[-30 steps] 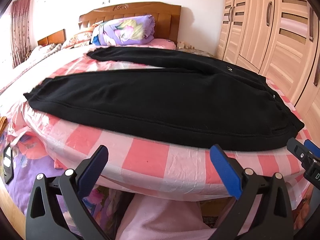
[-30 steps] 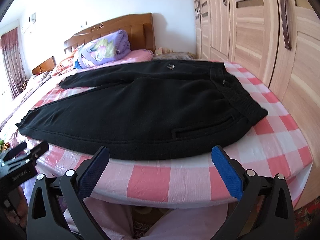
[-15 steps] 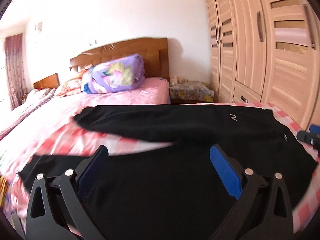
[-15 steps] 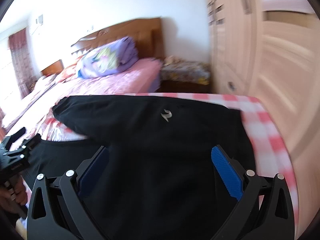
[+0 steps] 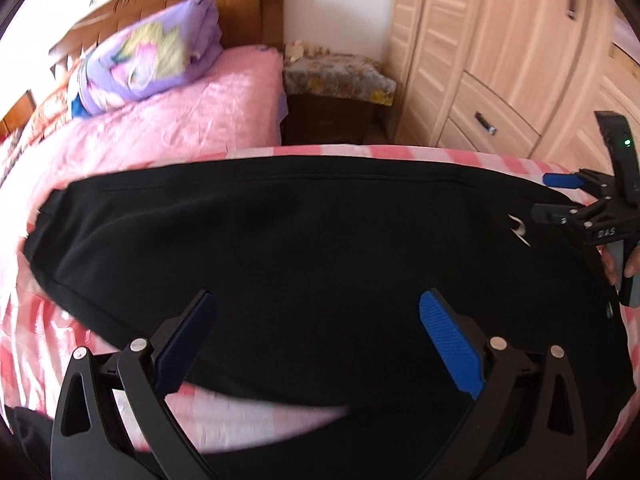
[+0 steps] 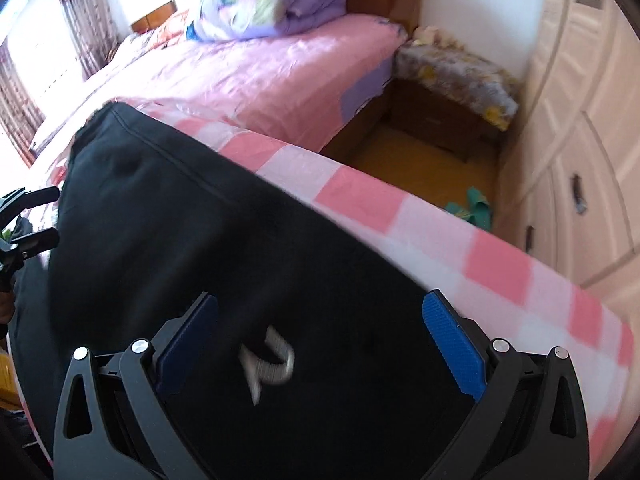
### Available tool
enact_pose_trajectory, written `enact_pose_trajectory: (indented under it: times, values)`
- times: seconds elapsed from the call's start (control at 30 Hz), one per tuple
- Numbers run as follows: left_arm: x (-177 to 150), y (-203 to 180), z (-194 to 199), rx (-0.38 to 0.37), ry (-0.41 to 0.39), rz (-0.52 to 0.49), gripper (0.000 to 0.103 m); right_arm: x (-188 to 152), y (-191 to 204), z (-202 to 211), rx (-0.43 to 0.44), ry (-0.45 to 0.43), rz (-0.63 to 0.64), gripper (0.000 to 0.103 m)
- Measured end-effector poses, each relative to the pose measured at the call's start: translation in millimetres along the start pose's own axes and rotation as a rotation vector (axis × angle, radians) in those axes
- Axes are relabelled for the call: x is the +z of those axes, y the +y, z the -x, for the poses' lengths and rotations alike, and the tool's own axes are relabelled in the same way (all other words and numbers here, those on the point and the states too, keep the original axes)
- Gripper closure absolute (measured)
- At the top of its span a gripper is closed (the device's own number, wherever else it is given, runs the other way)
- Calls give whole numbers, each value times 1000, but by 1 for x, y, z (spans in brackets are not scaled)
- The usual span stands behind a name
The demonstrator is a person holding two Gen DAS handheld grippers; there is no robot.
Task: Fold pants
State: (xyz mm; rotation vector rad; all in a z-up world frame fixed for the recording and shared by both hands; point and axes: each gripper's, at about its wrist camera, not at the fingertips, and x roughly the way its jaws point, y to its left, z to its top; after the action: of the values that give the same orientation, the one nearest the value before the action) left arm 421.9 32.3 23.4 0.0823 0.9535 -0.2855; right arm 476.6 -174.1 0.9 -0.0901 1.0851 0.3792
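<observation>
Black pants [image 5: 304, 248] lie flat on a pink and white checked sheet [image 5: 36, 344], legs spread to the left. My left gripper [image 5: 316, 340] is open and empty, hovering above the far leg. My right gripper [image 6: 320, 340] is open and empty above the waist end of the pants [image 6: 224, 280], over a small white logo [image 6: 268, 364]. The right gripper also shows at the right edge of the left wrist view [image 5: 576, 196]. The left gripper shows at the left edge of the right wrist view [image 6: 28, 220].
A pink bed [image 6: 256, 76] with a folded purple quilt [image 6: 272, 4] lies beyond. A nightstand with a floral cover [image 6: 456, 76] and wooden wardrobes [image 6: 580, 140] stand to the right. Green slippers [image 6: 476, 208] lie on the floor.
Both grippers have moved forward from the near edge of the sheet to above the far side of the pants, tilting downward. Both stayed open.
</observation>
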Motion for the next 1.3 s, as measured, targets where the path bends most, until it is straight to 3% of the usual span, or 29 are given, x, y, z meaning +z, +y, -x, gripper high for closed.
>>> enact_pose_trajectory:
  times: [0.1, 0.17, 0.23, 0.27, 0.33, 0.47, 0.6, 0.77, 0.8, 0.87, 0.9, 0.93, 0.97, 1.0, 1.03, 1.07, 1.1, 1.13, 1.17, 1.23, 1.3]
  values:
    - [10, 10, -22, -9, 14, 49, 1, 20, -1, -26, 28, 41, 10, 4]
    - [17, 12, -35, -19, 25, 73, 1, 27, 4, -31, 23, 30, 56, 10]
    - [23, 15, -45, -23, 40, 89, 1, 25, 11, -25, 70, 9, 80, 38]
    - [26, 16, -48, -30, 43, 96, 1, 23, 13, -19, 115, 1, 86, 68]
    - [29, 16, -52, -42, 38, 107, 1, 16, 24, -4, 61, -28, 137, 87]
    - [35, 16, -51, -92, 27, 152, 1, -8, 54, 40, -17, -150, 222, 93]
    - [35, 18, -45, -228, 39, 267, 1, -60, 116, 92, -96, -279, 332, 94]
    - [24, 28, -28, -431, 19, 463, 1, -134, 193, 108, -195, -332, 437, 94]
    - [21, 28, -26, -440, 24, 482, 1, -149, 203, 110, -190, -341, 430, 94]
    - [11, 21, -25, -356, 96, 476, 2, -173, 222, 110, -207, -367, 418, 94]
    - [6, 17, -27, -318, 131, 464, 9, -179, 225, 109, -219, -367, 413, 94]
    - [-1, 14, -29, -318, 161, 448, 53, -183, 228, 107, -229, -357, 400, 94]
    - [-8, 12, -30, -340, 179, 439, 76, -182, 228, 103, -239, -350, 373, 94]
    - [-17, 12, -28, -352, 191, 440, 93, -183, 224, 102, -237, -352, 321, 93]
    - [-25, 15, -20, -359, 161, 446, 94, -187, 221, 106, -214, -352, 277, 91]
    - [-33, 15, -8, -356, 111, 441, 95, -189, 218, 109, -188, -351, 241, 81]
    - [-42, 10, 20, -338, 15, 398, 95, -192, 214, 116, -174, -361, 197, 56]
    - [-50, 6, 36, -324, -37, 364, 95, -198, 211, 127, -173, -399, 148, 40]
    - [-62, -1, 60, -309, -104, 321, 95, -205, 210, 136, -162, -432, 117, 13]
    - [-82, -7, 84, -308, -159, 283, 90, -222, 203, 161, -93, -511, 33, 11]
    - [-108, -6, 89, -309, -158, 287, 81, -241, 187, 179, -51, -543, -96, 11]
